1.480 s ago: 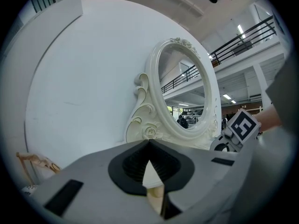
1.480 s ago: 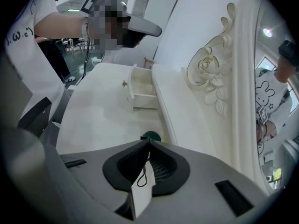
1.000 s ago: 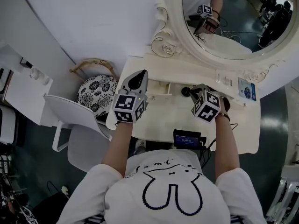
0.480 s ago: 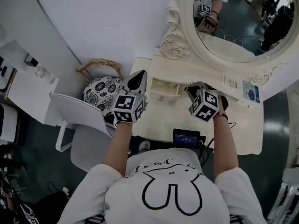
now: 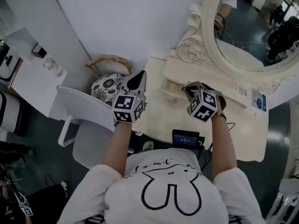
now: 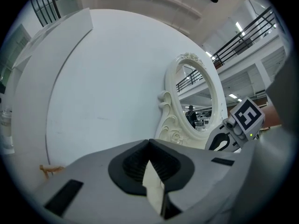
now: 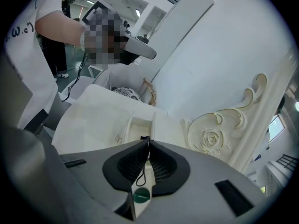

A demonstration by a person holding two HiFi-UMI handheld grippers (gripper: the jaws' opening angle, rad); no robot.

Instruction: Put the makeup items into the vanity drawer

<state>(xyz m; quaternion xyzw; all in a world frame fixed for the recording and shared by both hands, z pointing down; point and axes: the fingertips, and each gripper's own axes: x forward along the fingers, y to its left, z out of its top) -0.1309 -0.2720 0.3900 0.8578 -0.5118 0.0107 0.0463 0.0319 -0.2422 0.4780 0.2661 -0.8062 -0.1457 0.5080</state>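
The cream vanity [image 5: 159,118] has a small drawer [image 5: 171,87] standing open below its oval mirror [image 5: 243,36]. My right gripper [image 5: 186,88] hovers just right of that drawer, tilted down. In the right gripper view the right gripper [image 7: 148,140] is shut on a thin pale packet with a round green label [image 7: 141,195], and the open drawer [image 7: 138,125] lies right past the tips. My left gripper [image 5: 139,73] is held level off the vanity's left edge. The left gripper [image 6: 149,143] is shut on a thin pale flat item [image 6: 154,185].
A white chair [image 5: 79,120] and a patterned round cushion [image 5: 108,85] stand left of the vanity, with a handled basket [image 5: 110,59] behind them. A small screen device [image 5: 186,138] hangs at the person's waist. A white side shelf [image 5: 32,80] is far left.
Both grippers have shifted left along the vanity. The right one now sits closer to the open drawer and the left one has passed the vanity's left edge. Both grips look unchanged.
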